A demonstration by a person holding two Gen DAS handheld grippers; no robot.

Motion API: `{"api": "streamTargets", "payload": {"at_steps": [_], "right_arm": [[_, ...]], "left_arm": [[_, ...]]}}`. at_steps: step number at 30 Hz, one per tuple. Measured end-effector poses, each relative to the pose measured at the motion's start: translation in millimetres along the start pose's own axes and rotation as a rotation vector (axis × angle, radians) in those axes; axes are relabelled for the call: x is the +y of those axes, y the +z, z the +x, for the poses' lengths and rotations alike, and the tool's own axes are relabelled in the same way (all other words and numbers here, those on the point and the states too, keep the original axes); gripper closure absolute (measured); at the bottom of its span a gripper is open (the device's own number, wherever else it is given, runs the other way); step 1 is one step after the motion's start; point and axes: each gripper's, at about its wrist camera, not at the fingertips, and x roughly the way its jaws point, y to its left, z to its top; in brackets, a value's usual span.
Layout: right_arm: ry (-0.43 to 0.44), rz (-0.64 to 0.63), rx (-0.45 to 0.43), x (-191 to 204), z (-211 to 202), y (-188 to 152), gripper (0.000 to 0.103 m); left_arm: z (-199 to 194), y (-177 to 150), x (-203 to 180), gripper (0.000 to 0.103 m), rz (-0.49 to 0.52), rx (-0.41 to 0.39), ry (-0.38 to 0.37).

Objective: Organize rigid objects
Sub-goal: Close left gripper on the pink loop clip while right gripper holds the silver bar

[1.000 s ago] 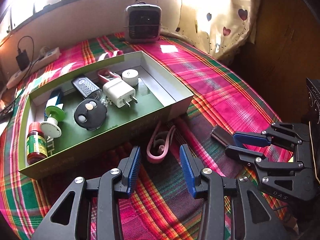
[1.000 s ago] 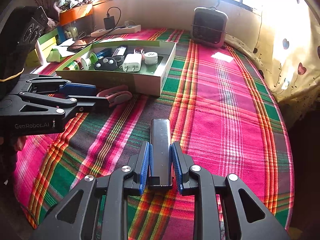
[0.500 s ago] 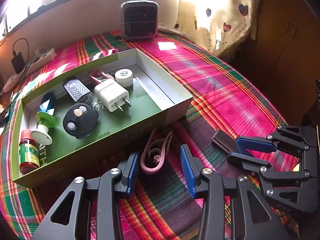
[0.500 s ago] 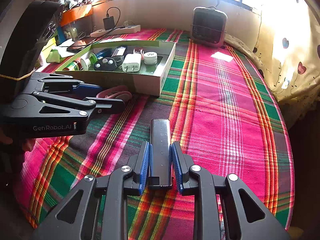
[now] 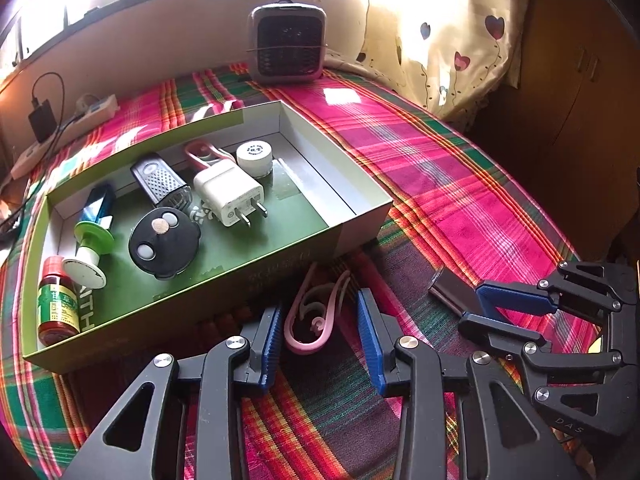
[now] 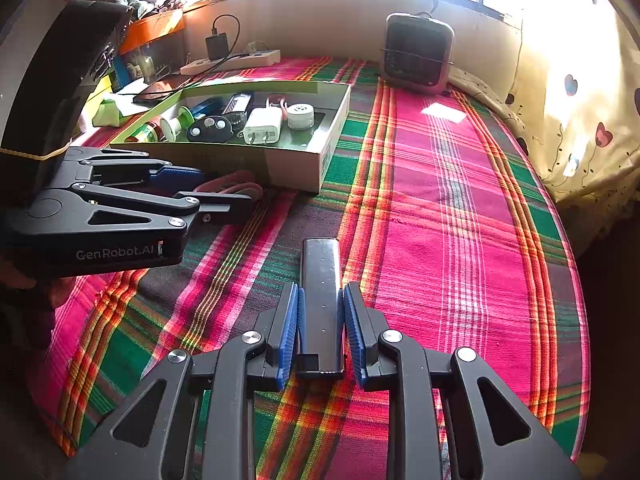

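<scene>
Left gripper (image 5: 318, 334) wide around pink clip (image 5: 316, 312); right gripper (image 6: 321, 330) apparently clamping black bar (image 6: 321, 280).

Plaid cloth (image 6: 440, 216) bears box (image 5: 356, 222), pink clip (image 5: 316, 312), black bar (image 6: 322, 280), heater (image 5: 288, 46).

From my left view the black bar (image 5: 452, 290) is half hidden behind the right gripper (image 5: 476, 308). The print on the red-capped bottle (image 5: 56, 306) is too small for me to read, and I see the power strip (image 5: 60, 136) cut off at the picture's edge.
</scene>
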Motion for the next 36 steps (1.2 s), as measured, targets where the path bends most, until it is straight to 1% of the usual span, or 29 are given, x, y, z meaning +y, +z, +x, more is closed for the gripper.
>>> {"api": "streamTargets", "payload": {"at_steps": [8, 28, 36], "right_arm": [[0.0, 0.0, 0.0, 0, 0, 0, 0.078], [-0.011, -0.003, -0.001, 1, -1, 0, 0.079], [0.006, 0.008, -0.008, 4, -1, 2, 0.079]], "left_arm": [[-2, -1, 4, 0.08, -0.017, -0.003, -0.008], [-11, -7, 8, 0.08, -0.047, -0.017, -0.022], [-21, -11, 11, 0.081, -0.061, -0.034, -0.026]]}}
